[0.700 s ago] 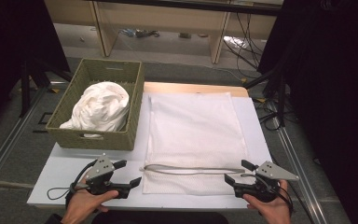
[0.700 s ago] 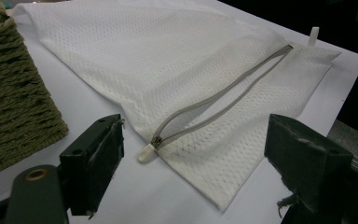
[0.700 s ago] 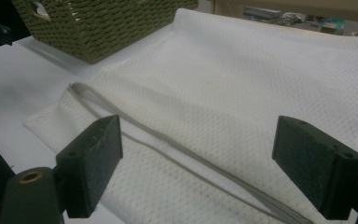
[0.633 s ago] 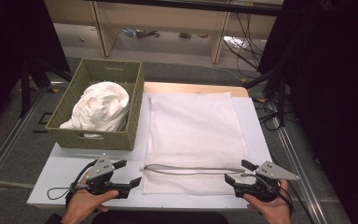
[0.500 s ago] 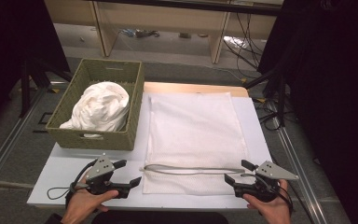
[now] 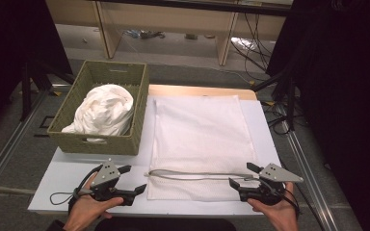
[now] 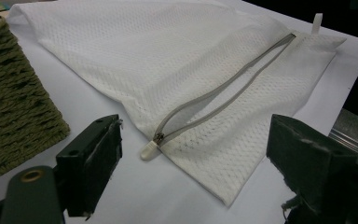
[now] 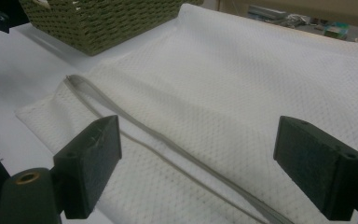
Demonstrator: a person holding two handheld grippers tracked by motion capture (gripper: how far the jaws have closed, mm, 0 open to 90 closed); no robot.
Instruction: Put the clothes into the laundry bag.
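A white mesh laundry bag (image 6: 200, 139) lies flat on the white table (image 6: 72, 178), its grey zipper (image 6: 197, 176) partly undone along the near edge. In the left gripper view the zipper pull (image 7: 150, 148) rests on the table just ahead of the jaws. My left gripper (image 6: 134, 182) stands open at the bag's near left corner with nothing between its jaws. At the bag's near right corner my right gripper (image 6: 240, 176) is open too. The bag (image 8: 242, 107) and zipper (image 8: 135, 135) spread out beyond its wide jaws.
A green woven basket (image 6: 79, 139) holding crumpled white cloth (image 6: 105, 109) sits at the table's left, close to the bag's left edge. Cables lie on the floor beyond the table, and a wooden shelf unit (image 6: 173, 19) stands at the back.
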